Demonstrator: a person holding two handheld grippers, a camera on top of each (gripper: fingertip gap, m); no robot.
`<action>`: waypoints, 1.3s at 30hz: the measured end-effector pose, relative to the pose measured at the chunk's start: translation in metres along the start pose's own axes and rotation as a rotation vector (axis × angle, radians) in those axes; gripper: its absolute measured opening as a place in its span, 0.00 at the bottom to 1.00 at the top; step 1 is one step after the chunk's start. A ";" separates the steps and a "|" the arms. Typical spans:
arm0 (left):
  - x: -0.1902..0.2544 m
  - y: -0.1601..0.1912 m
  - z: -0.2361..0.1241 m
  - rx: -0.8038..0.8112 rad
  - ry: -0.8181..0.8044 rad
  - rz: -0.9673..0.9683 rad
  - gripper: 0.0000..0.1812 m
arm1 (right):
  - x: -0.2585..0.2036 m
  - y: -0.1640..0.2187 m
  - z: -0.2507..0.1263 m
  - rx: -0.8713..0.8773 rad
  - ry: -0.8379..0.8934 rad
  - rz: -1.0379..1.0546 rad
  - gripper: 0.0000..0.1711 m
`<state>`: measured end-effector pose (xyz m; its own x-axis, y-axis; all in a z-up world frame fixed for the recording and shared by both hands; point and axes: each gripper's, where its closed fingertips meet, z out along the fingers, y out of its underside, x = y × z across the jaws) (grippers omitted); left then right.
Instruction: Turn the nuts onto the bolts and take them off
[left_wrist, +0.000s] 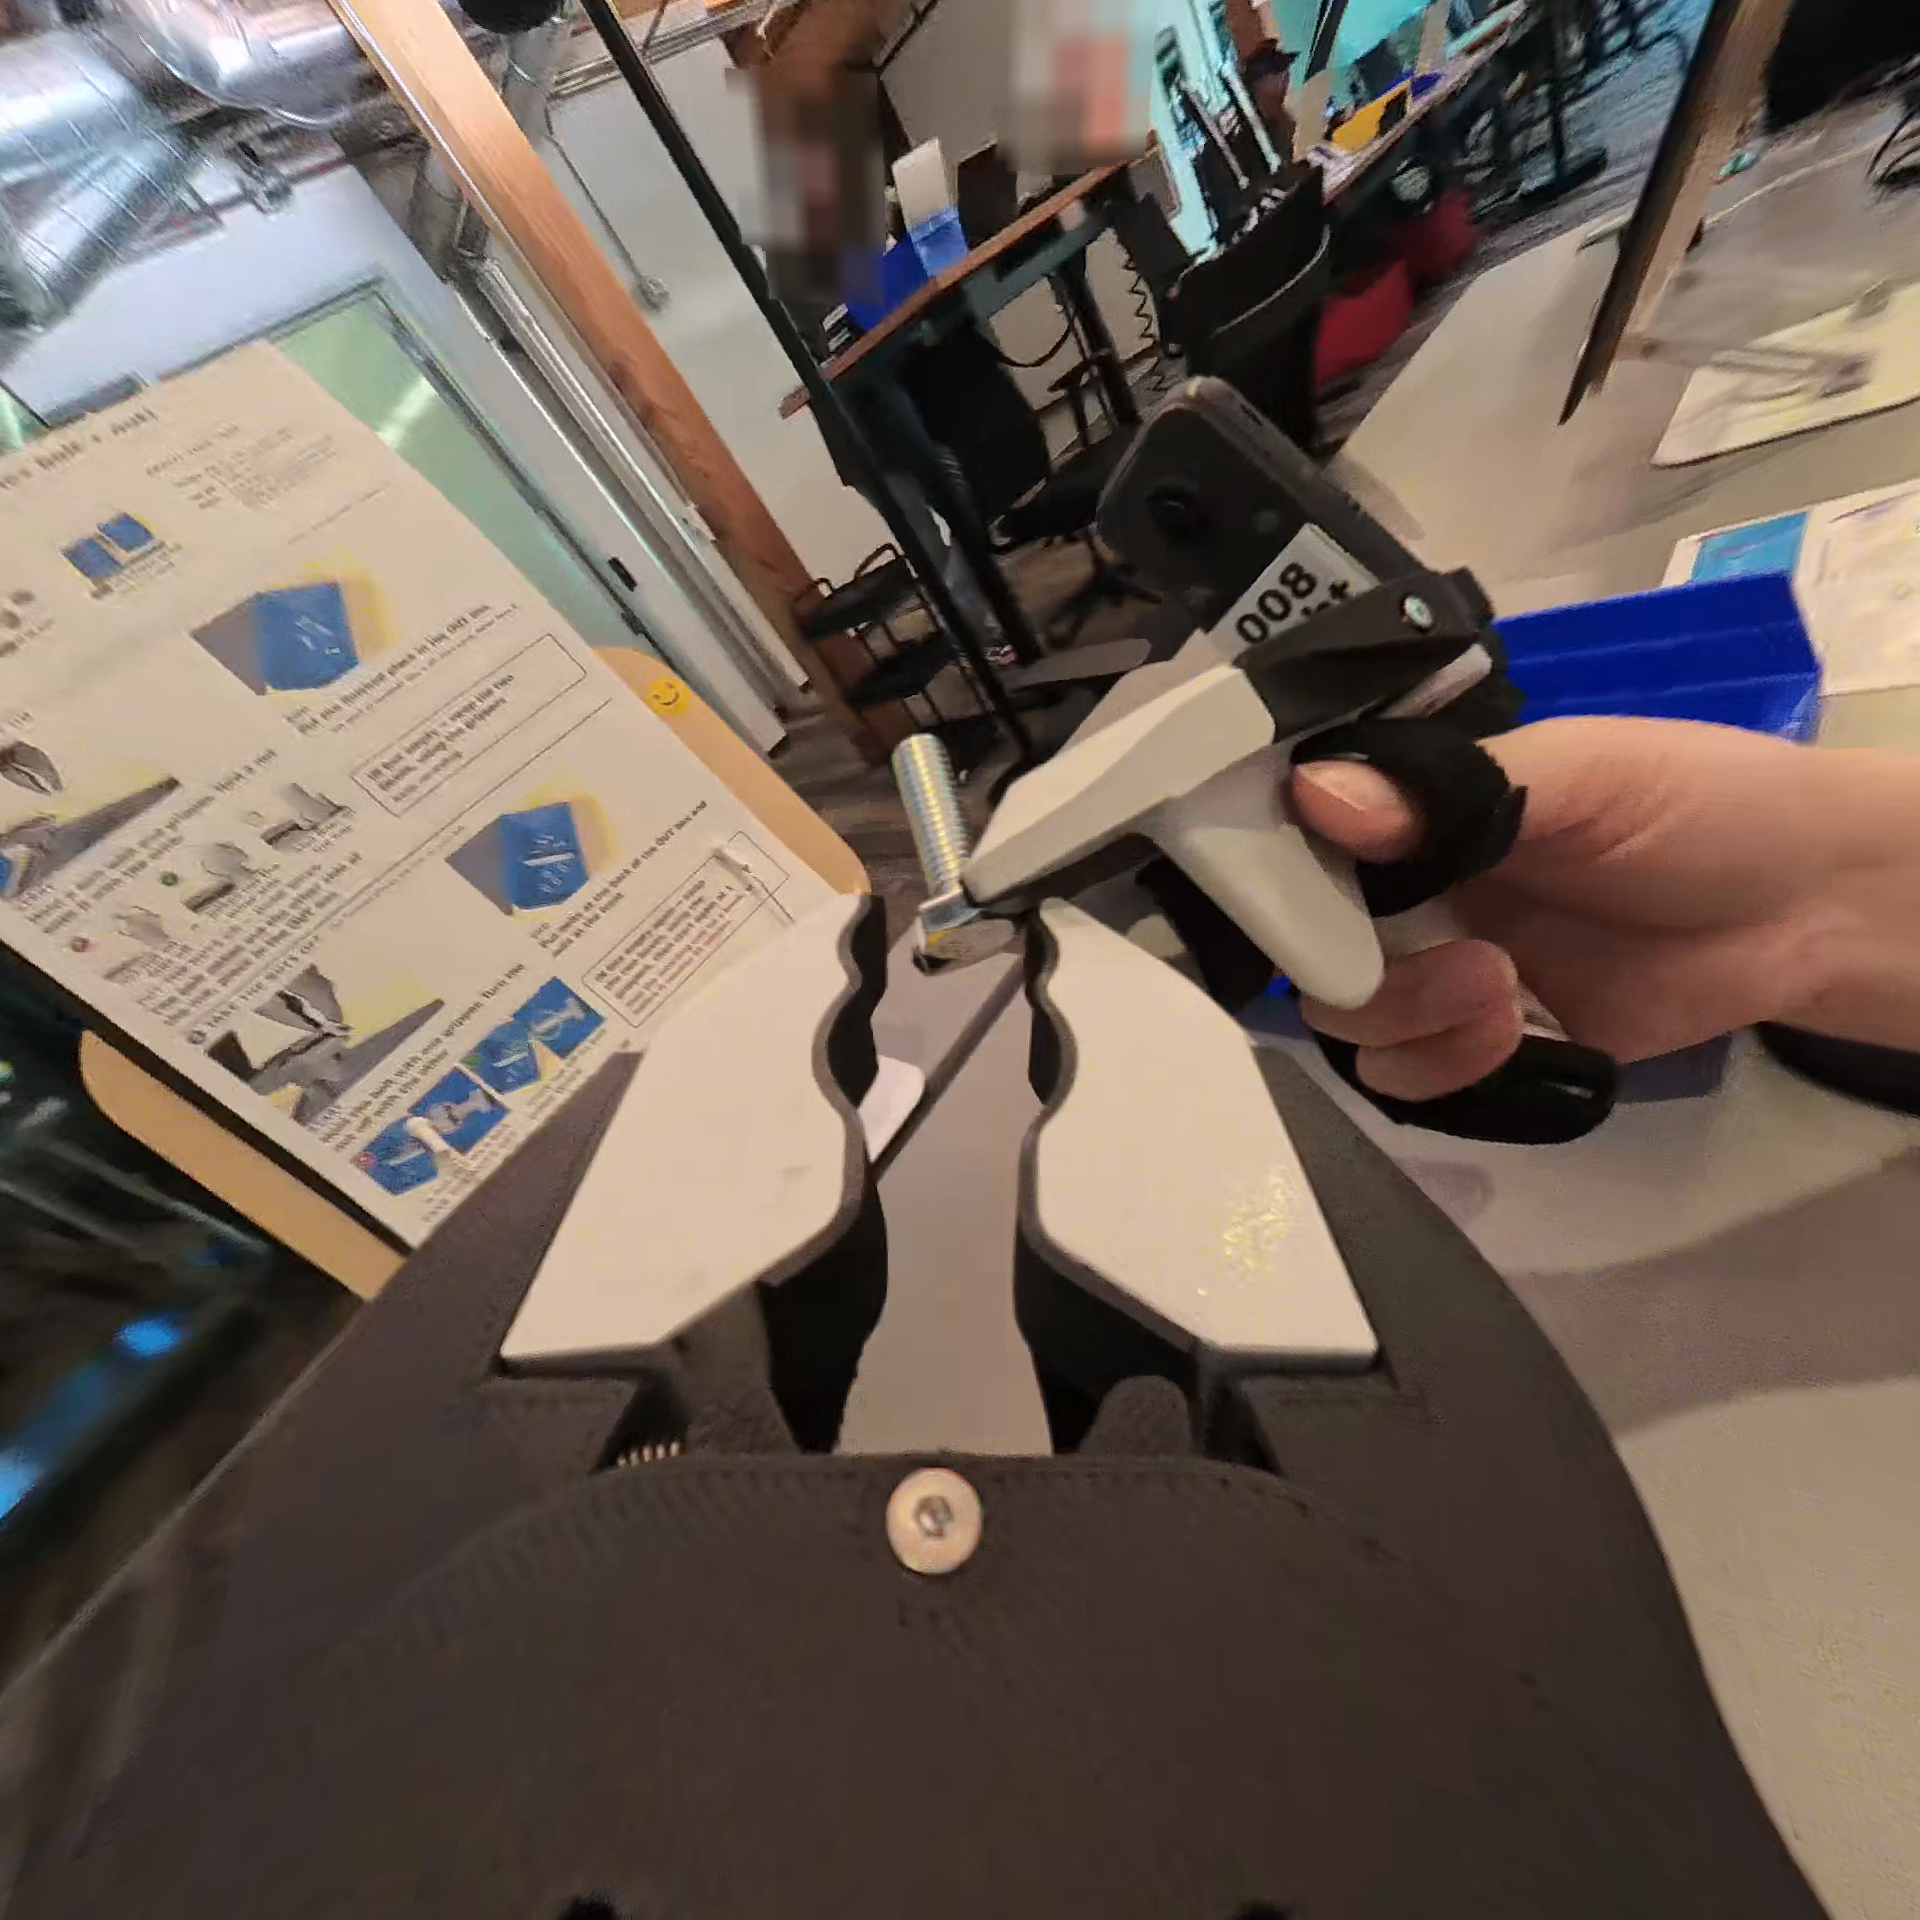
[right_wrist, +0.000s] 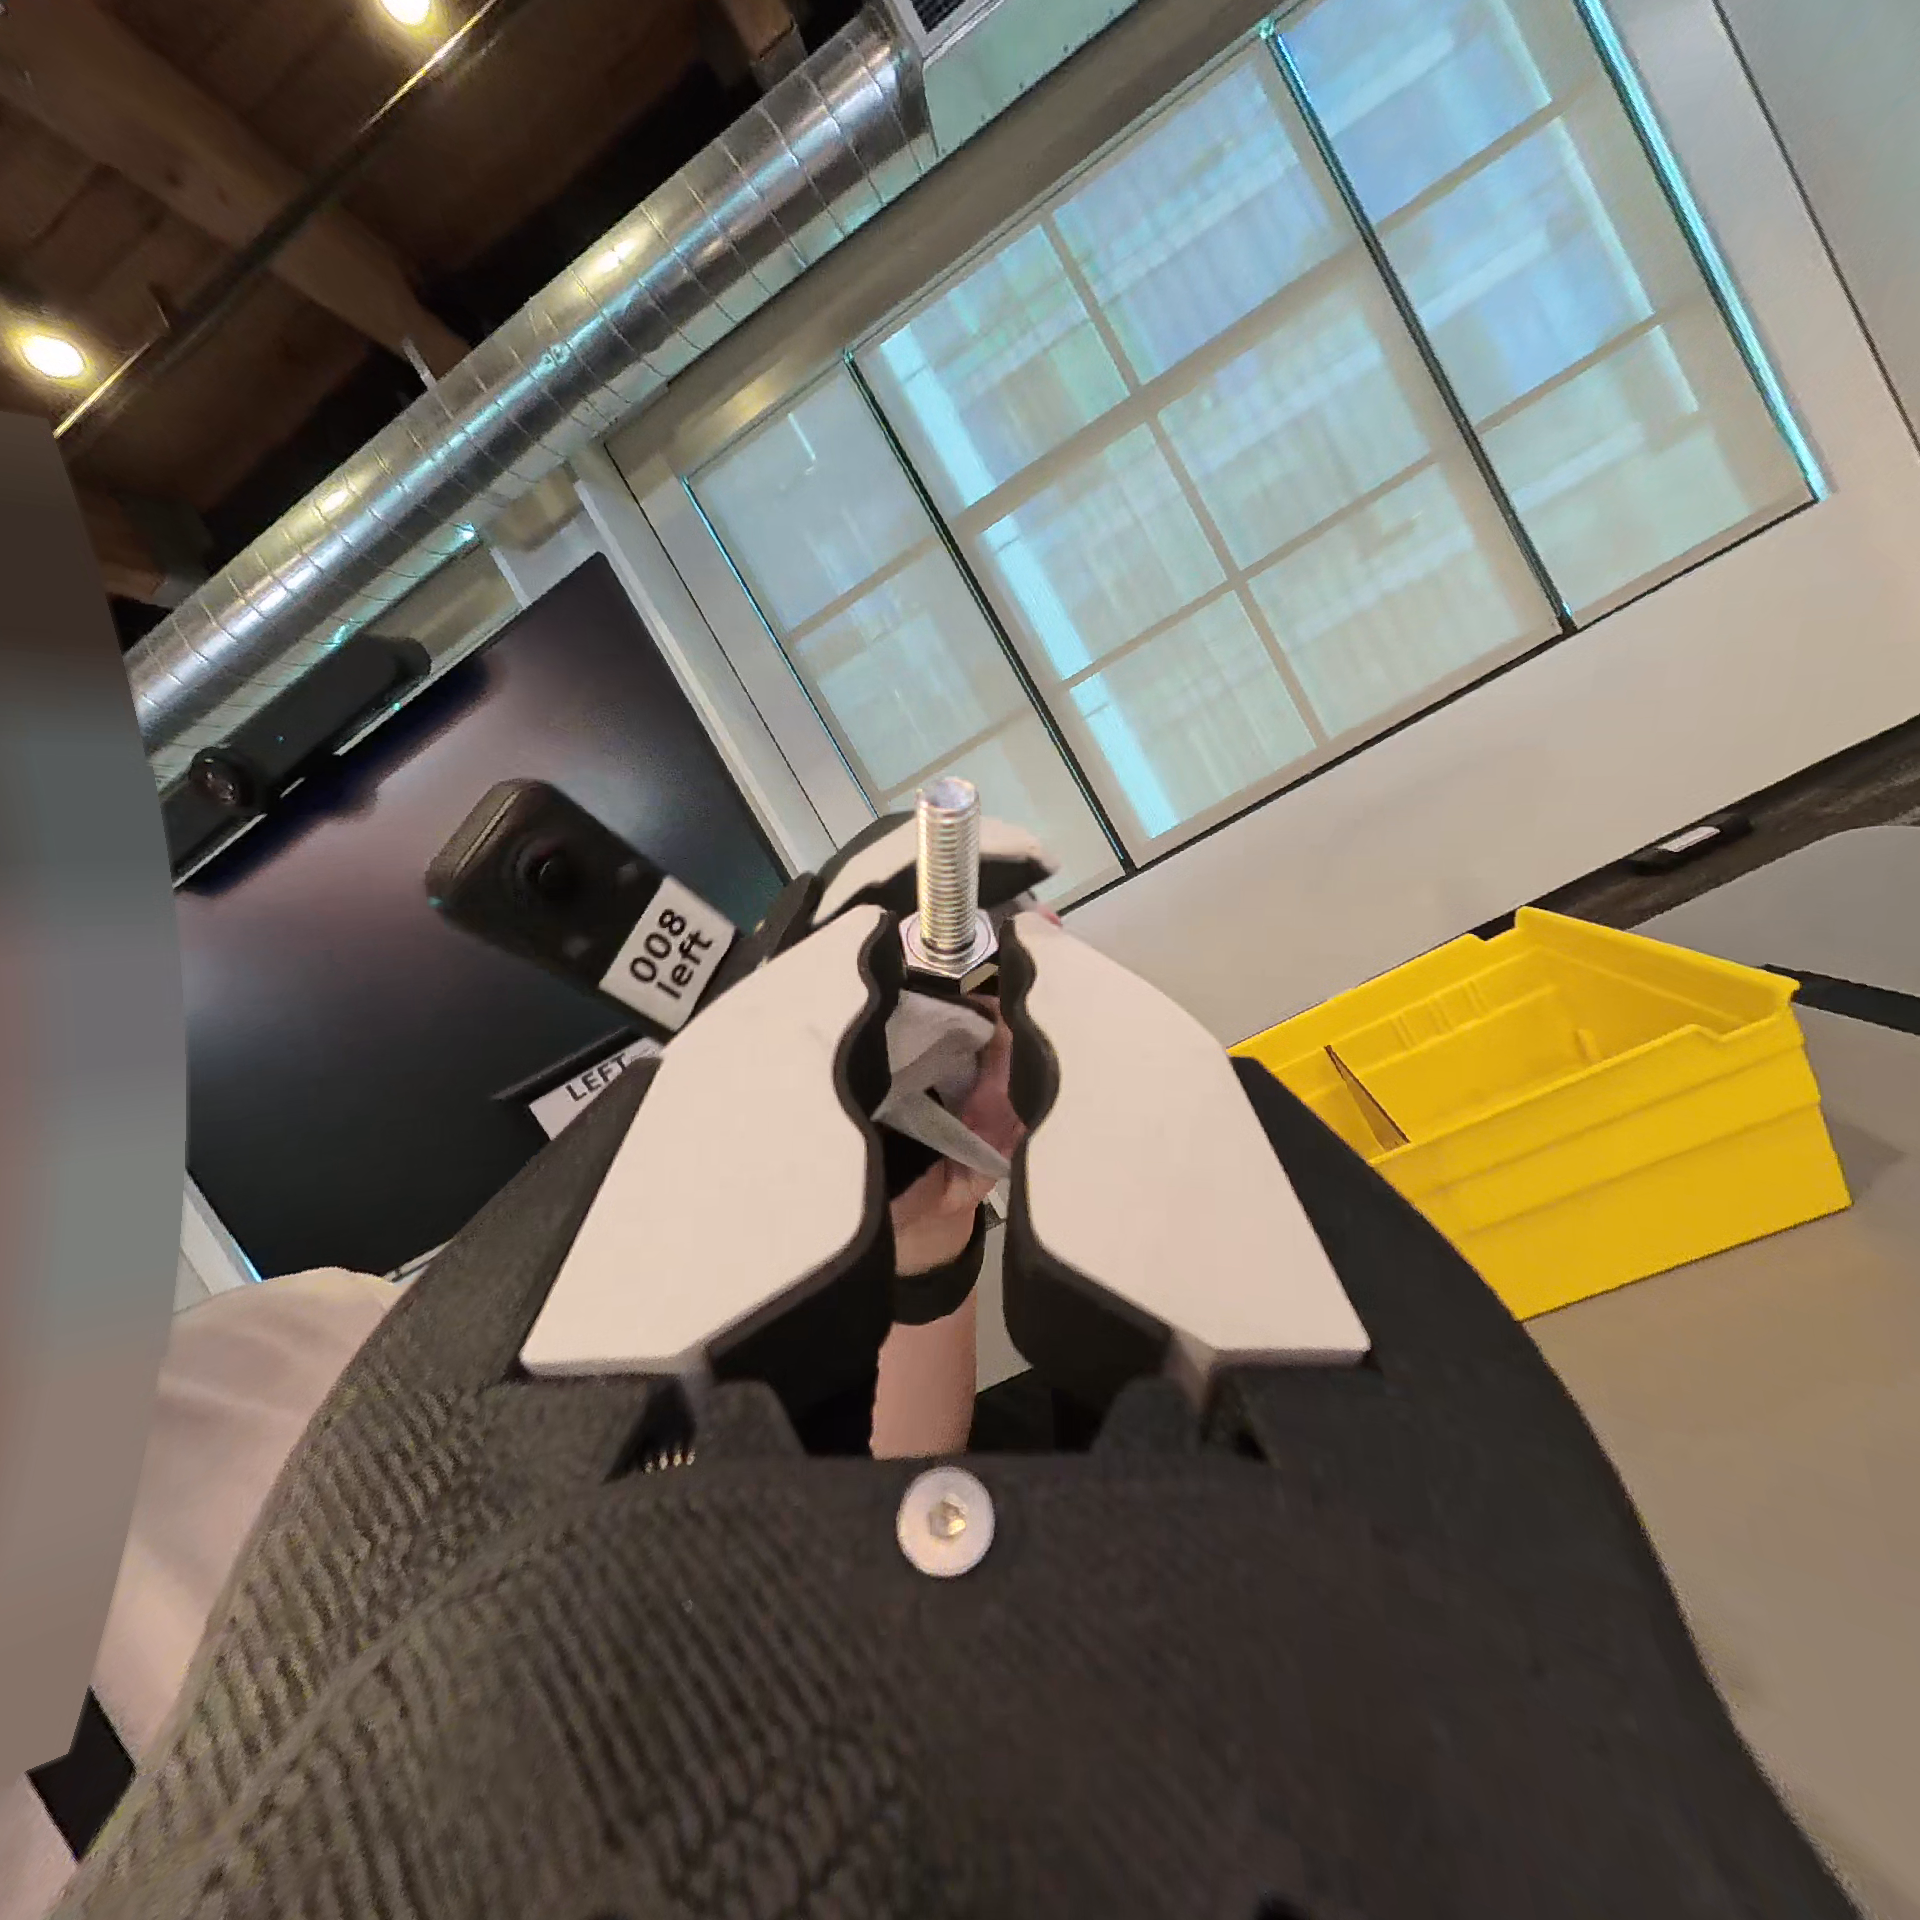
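My right gripper (right_wrist: 948, 940) is shut on the head end of a silver bolt (right_wrist: 943, 873), whose threaded shaft stands up beyond the fingertips. A hex piece sits at the base of the shaft; I cannot tell nut from head. In the left wrist view the right gripper (left_wrist: 977, 899) comes in from the right, held by a hand, with the bolt (left_wrist: 932, 810) upright. My left gripper (left_wrist: 951, 925) is open and empty, its tips just short of the bolt's head. It also shows behind the bolt in the right wrist view (right_wrist: 935, 857).
A blue bin (left_wrist: 1662, 644) stands on the grey table (left_wrist: 1662, 1351) behind the right hand. A yellow bin (right_wrist: 1558, 1122) stands on the table to the right. An illustrated instruction sheet on a board (left_wrist: 312, 779) leans at the left. Both grippers' tips are close together, under 4 cm apart.
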<state>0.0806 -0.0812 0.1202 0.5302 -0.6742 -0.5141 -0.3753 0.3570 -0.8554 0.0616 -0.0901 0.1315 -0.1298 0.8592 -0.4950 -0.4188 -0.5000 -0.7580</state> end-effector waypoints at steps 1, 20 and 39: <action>0.002 0.001 0.001 -0.015 -0.003 0.019 0.12 | -0.001 0.000 0.000 0.003 0.002 -0.006 0.11; 0.008 0.000 0.007 0.010 -0.007 0.024 0.09 | -0.005 0.003 -0.007 -0.191 0.060 -0.076 0.12; 0.041 0.010 -0.005 0.005 0.223 0.223 0.11 | -0.006 0.041 -0.019 -0.504 0.040 -0.018 0.12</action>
<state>0.0954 -0.1087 0.0910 0.2549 -0.7042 -0.6627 -0.4599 0.5146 -0.7237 0.0628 -0.1181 0.0955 -0.0880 0.8682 -0.4884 0.0667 -0.4840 -0.8725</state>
